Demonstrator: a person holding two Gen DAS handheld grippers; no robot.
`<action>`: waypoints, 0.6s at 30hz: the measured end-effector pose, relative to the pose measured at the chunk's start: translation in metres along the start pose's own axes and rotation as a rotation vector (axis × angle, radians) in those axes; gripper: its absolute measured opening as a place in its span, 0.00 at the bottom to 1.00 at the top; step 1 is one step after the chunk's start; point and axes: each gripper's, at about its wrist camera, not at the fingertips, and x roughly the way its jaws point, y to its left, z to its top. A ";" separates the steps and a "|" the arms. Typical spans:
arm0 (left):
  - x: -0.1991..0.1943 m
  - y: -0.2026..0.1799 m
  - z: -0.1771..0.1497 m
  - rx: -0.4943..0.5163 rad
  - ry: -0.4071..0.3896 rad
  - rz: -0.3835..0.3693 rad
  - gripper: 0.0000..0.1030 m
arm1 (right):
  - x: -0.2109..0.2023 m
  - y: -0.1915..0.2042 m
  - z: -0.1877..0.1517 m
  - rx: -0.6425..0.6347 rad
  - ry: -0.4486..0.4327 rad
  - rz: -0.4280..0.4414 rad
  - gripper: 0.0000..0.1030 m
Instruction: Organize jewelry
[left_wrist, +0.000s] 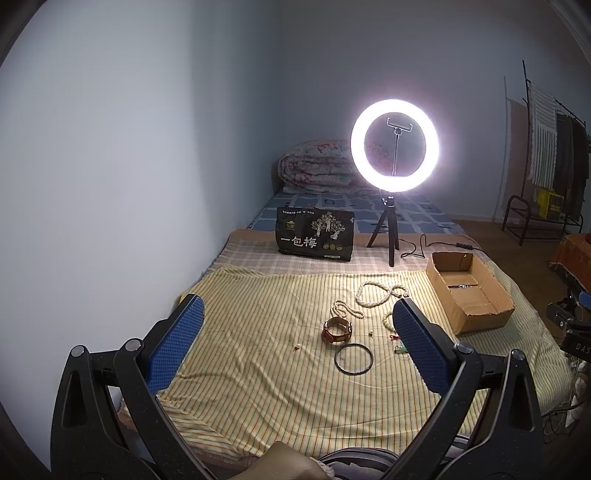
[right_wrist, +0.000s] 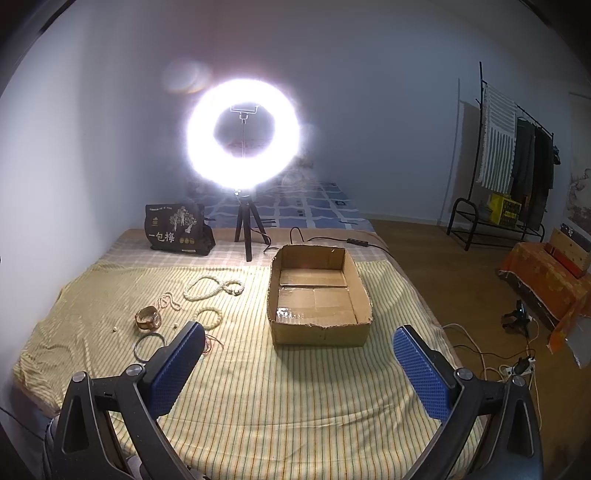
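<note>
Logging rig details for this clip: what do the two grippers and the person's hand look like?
Both the left gripper and the right gripper look alike: two blue pads with a fine dotted texture, mounted on black plastic arms with triangular cut-outs and round silver bolts. No markings or cables show on them. At the bottom of the left view, a bare hand shows beside a pale knitted cuff.

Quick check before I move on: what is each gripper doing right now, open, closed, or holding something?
Left gripper: open, holding nothing.
Right gripper: open, holding nothing.
</note>
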 end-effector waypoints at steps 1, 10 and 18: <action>0.000 0.000 0.000 0.000 0.000 0.000 1.00 | 0.000 0.000 0.000 0.000 -0.001 0.000 1.00; -0.003 0.001 -0.002 -0.001 -0.005 -0.002 1.00 | 0.000 0.001 -0.001 0.001 0.000 0.008 1.00; -0.005 0.000 -0.002 -0.002 -0.007 -0.002 1.00 | 0.000 0.002 -0.001 0.001 0.001 0.007 1.00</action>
